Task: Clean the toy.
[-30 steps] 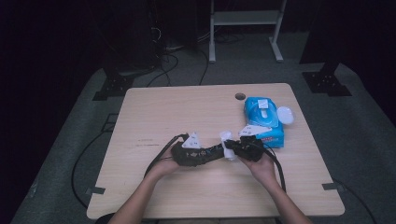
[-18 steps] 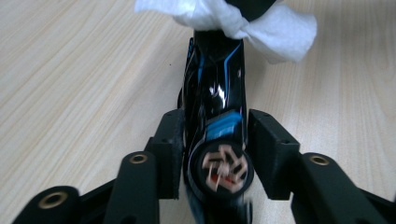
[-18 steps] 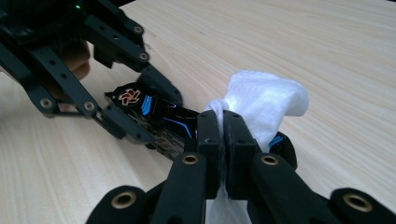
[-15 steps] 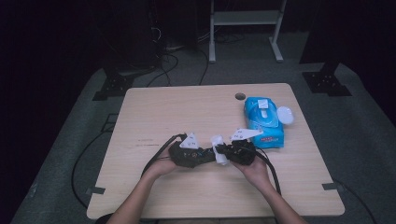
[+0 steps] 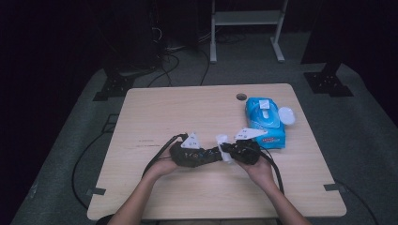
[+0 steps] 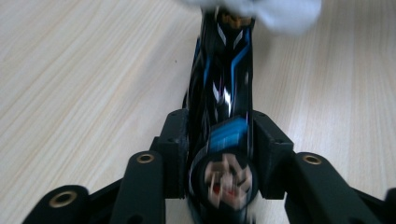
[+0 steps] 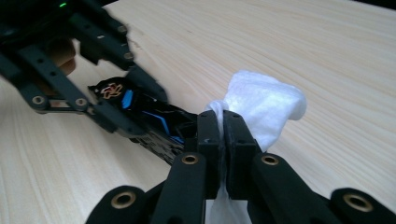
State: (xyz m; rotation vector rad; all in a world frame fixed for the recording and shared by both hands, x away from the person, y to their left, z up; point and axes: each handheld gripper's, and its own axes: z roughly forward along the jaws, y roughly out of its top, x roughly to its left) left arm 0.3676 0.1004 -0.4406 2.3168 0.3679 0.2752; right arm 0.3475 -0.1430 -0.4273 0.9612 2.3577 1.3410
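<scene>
The left hand-held gripper [image 6: 219,140] clamps a black-and-blue cylinder [image 6: 224,93]; the right hand-held gripper [image 7: 223,135] pinches a white wipe [image 7: 264,109] against that cylinder's far end. Beyond the right one lies a blue wipes pack [image 5: 265,121] on the pale wooden bench [image 5: 187,108]. The high view adds dark floor, cables and a white stand [image 5: 246,18].

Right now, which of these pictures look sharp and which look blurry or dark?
High view: the table is lit, the room around it nearly black. Left gripper view: the dark blue-striped object clamped in the left hand-held gripper is smeared, and the white wipe at the top edge is a soft blur. Right gripper view: mostly sharp; wood grain and wipe folds are clear.
</scene>
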